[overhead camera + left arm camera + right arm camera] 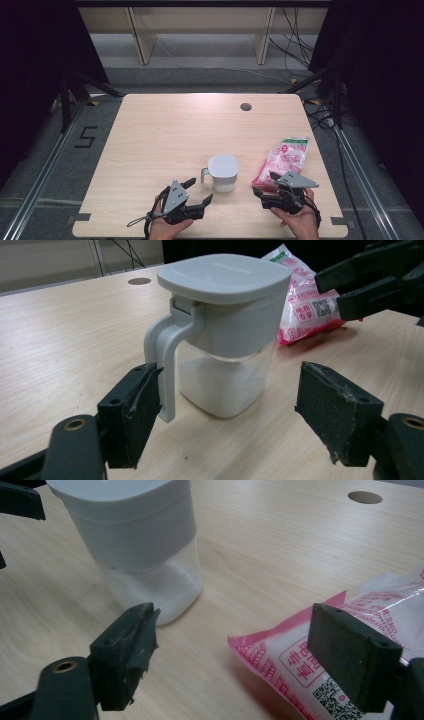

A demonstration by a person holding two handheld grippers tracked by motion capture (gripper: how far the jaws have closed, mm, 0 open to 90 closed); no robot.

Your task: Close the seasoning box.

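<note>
- Table (165, 130): light wood, with a round grommet hole (245, 106) near the far edge.
- Jug (222, 172): clear body, grey lid, grey handle on its left side; upright on the near half of the table, right of centre. White powder fills its lower part, seen in the left gripper view (220, 330).
- Bag (282, 160): pink and white printed packet, lying flat to the right of the jug, apart from it.
- Left gripper (198, 191): near-left of the jug, jaws spread wide, nothing clamped. In its own view the jug stands just beyond the jaws; the handle (162, 365) sits close by the left jaw; contact cannot be told.
- Right gripper (265, 184): at the bag's near end, jaws wide, holding nothing. In its own view the bag's corner (280, 655) lies between the jaws.
</note>
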